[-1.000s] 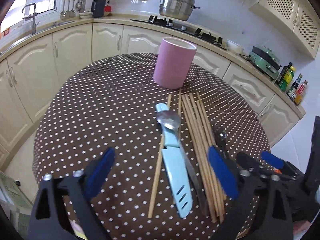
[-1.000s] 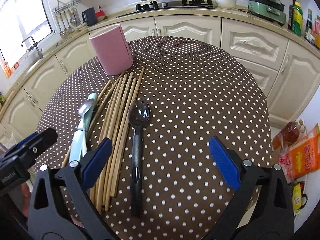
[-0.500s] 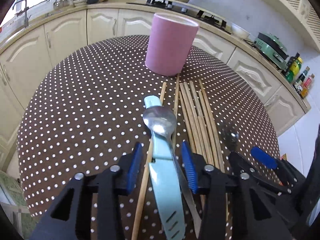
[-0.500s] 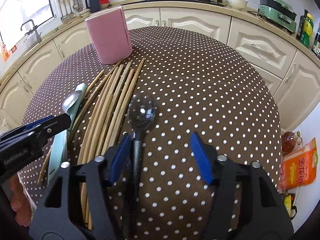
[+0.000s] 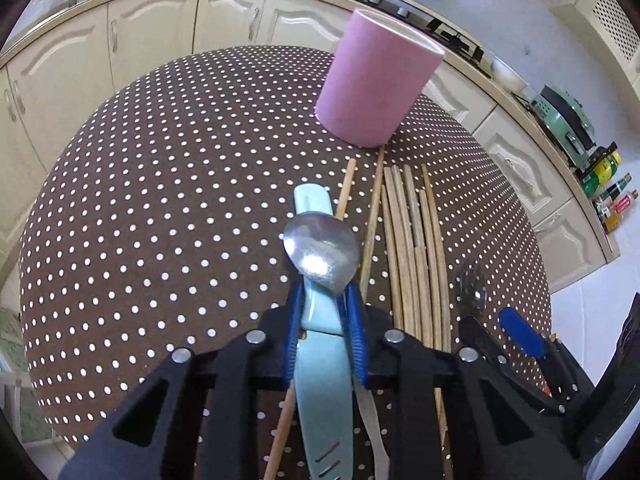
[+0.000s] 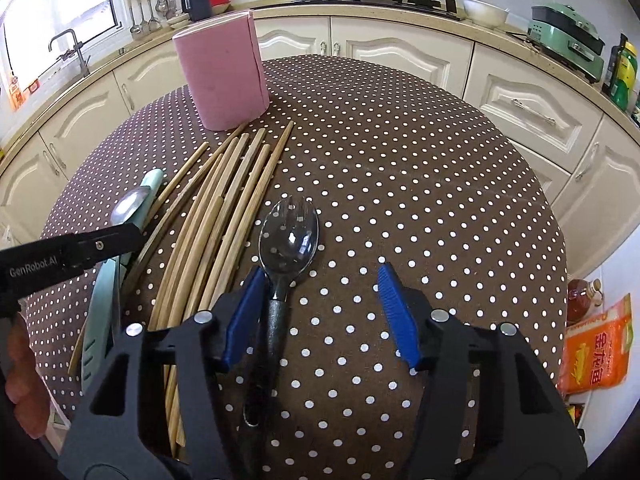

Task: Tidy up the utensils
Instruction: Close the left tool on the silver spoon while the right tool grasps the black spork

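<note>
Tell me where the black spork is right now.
In the right wrist view the black spork lies on the dotted tablecloth, just right of the chopsticks, its handle beside the right gripper's left pad.

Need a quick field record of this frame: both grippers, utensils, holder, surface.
left gripper: jaws just closing, pads on the light blue knife
metal spoon: lies on the knife
right gripper: open, astride the black spork, one pad beside its handle
chopsticks: loose bundle between knife and spork
pink holder: upright, beyond the chopsticks
table: brown polka-dot cloth
</note>
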Demonstrator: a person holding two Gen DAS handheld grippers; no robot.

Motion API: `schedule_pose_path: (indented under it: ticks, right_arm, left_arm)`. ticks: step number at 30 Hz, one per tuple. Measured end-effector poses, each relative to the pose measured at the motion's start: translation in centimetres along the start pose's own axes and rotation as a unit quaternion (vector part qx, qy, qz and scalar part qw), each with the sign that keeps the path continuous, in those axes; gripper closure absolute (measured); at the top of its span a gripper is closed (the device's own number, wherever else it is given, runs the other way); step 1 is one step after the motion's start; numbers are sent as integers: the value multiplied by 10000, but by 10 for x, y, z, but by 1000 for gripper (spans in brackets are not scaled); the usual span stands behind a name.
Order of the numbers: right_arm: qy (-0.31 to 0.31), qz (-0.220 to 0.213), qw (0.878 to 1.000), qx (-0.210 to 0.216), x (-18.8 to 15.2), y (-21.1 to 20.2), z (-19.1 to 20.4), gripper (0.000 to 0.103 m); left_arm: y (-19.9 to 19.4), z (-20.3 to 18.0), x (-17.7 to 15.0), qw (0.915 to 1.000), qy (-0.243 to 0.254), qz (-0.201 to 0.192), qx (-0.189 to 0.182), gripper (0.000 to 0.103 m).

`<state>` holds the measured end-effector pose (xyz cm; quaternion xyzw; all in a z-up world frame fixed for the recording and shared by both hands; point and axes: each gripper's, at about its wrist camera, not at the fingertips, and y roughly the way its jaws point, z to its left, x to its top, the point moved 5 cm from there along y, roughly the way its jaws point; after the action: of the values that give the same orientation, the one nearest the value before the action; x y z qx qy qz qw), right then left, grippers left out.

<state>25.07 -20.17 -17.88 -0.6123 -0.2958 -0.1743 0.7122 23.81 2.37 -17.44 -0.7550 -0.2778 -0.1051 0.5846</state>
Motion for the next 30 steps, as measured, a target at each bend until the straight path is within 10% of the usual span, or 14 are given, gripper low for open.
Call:
schedule_pose_path:
  ticks: [6,21,30]
  right_arm:
    - [-20,20,10000,-14,0,1,0,45]
    - [-44,60,10000,-5,0,2,1,45]
    - [-29,36,10000,-6,0,2,1,45]
  left_arm:
    - [-21,-5,4,9984,267,-431,248,80]
    - [-9,-3,3,9993,147,-73,335,80]
    - [-11,-6,4,9975,313,-265,567,99]
